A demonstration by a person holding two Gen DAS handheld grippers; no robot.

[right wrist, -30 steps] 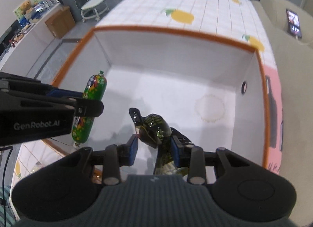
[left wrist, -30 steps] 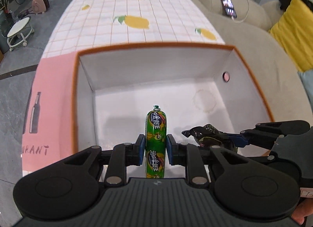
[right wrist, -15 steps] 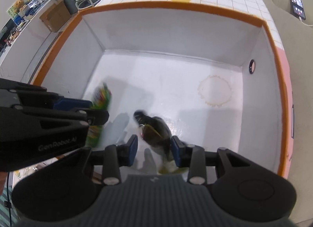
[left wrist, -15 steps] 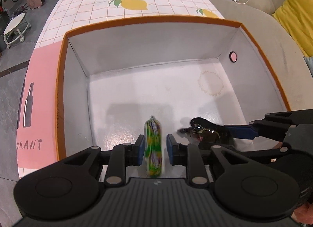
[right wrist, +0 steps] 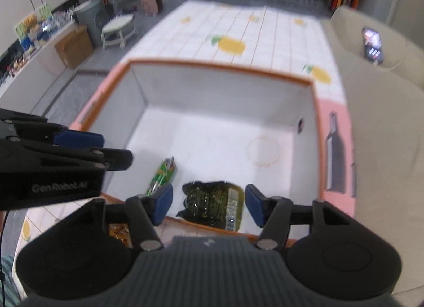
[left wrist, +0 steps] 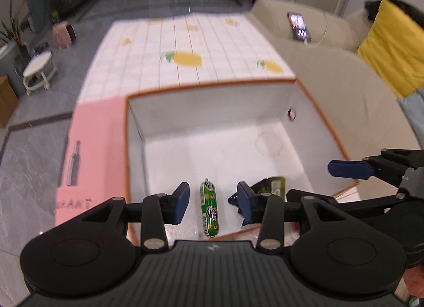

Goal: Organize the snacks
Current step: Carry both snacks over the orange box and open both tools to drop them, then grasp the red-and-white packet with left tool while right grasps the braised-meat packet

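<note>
Both snacks are lying released in the box point(left wrist: 312, 111): sausage point(left wrist: 210, 207) under the left hand-held gripper point(left wrist: 213, 205), dark packet point(right wrist: 212, 205) under the right hand-held gripper point(right wrist: 208, 205). Jaws have just been opening, holding nothing. Next calls for fetching another snack.

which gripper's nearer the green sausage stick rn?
Left. The left gripper is open right above the sausage stick lying in the box; the right gripper is open over the dark packet beside it.

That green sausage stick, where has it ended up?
The green sausage stick lies flat on the white box's floor near its front edge, just left of the dark snack packet and touched by neither tongs.
</note>
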